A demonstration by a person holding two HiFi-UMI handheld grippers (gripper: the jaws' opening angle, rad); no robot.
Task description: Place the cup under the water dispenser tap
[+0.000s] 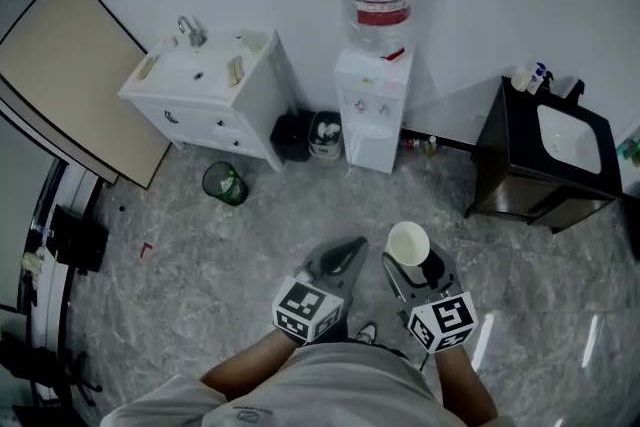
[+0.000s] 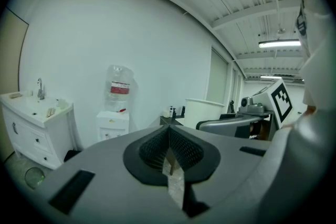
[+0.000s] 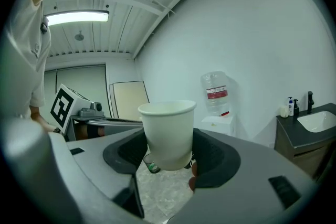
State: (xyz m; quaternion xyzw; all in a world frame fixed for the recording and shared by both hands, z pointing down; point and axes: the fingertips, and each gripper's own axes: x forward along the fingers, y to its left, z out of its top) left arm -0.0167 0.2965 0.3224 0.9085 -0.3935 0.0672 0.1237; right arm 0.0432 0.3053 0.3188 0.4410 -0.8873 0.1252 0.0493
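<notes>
White water dispenser, with its clear bottle on top, stands against the wall in the upper middle of the head view, between the white sink cabinet to its left and the dark vanity to its right. It is well apart from you, with bare grey floor between.

Your right gripper sits at the lower middle of the frame. Its jaws stand wide and press on either side of the paper cup, which is upright with its mouth up. Your left gripper is just beside it to the left, with its jaws together and nothing between them.

From the cup, the dispenser lies straight up the frame and a little to the left. In the right gripper view it shows just right of the cup, so you are roughly lined up but far off. Both grippers are about equally far from it, but only the right one carries anything.

The taps are small marks on the dispenser's front panel, facing you. I judge the cup must travel forward, kept upright, and end up below them.
</notes>
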